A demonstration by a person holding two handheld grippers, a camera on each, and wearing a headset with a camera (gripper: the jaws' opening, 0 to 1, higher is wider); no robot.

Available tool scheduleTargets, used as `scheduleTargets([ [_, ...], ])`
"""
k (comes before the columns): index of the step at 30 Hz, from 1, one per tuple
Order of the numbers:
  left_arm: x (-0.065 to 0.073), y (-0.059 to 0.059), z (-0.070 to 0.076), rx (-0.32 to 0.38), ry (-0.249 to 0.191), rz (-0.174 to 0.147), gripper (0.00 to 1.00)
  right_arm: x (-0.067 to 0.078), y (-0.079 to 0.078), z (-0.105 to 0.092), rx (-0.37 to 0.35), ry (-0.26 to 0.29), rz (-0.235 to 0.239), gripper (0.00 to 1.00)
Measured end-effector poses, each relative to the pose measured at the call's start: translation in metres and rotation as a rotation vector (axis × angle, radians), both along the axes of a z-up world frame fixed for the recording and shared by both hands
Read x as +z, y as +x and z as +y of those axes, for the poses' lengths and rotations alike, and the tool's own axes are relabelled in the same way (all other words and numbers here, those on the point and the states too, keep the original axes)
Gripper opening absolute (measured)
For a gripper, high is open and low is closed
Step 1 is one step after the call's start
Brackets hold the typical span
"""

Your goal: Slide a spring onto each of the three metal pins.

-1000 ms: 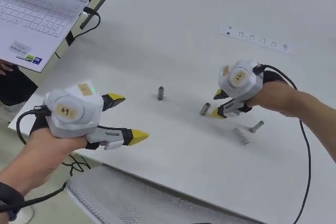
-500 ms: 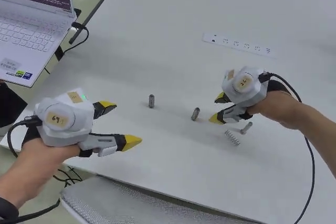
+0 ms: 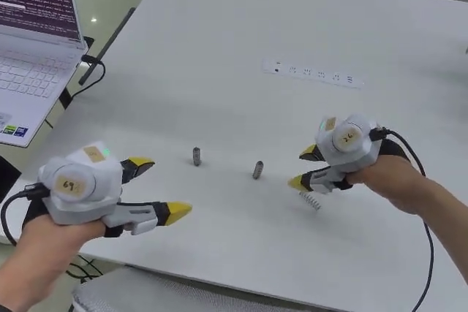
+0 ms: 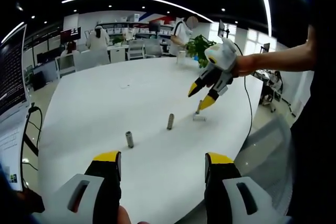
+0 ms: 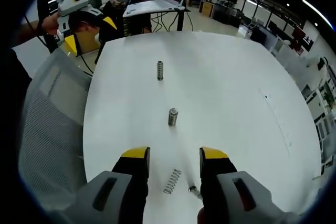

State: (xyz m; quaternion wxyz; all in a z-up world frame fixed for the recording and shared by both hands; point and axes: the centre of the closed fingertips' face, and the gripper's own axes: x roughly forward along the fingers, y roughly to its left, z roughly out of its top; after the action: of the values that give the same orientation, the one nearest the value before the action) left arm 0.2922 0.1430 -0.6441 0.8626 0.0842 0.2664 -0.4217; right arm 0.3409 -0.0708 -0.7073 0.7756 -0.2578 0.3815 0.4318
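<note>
Head view first: the left tool hangs over the near edge of the bench, towards its left corner. The hand grips it from behind, and its yellow tips are spread wide with nothing between them. The right tool sits low over the near right part of the bench, wrist angled inward, jaws parted and empty too.

Just under its lower tip lies the loose spring, flat on the surface and slanting. Two upright pins stand out in the open middle, each with coils around it. The nearer sprung pin is just left of the right tool, and the farther sprung pin is further left, closer to the left tool.

Right gripper view: the loose spring rests between the open jaws. A bare pin lies flat right beside it, partly tucked behind one jaw. Both sprung pins line up ahead, one after the other.

Left gripper view: released jaws frame the white top, with the right tool across the way.

A white power strip lies towards the far edge, and an open laptop sits off the left edge. A grey mesh chair is pushed up to the near edge. An open-plan office with ceiling lights surrounds it all.
</note>
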Motion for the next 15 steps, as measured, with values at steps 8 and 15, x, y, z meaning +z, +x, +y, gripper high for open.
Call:
scheduleTargets([
  [8, 0.004, 0.002, -0.004, -0.001, 0.000, -0.003, 0.60, 0.011, -0.011, -0.011, -0.080, 0.064, -0.024, 0.38],
  [15, 0.008, 0.005, -0.013, -0.021, 0.003, -0.010, 0.60, 0.011, -0.021, -0.027, -0.131, 0.090, -0.029, 0.38],
])
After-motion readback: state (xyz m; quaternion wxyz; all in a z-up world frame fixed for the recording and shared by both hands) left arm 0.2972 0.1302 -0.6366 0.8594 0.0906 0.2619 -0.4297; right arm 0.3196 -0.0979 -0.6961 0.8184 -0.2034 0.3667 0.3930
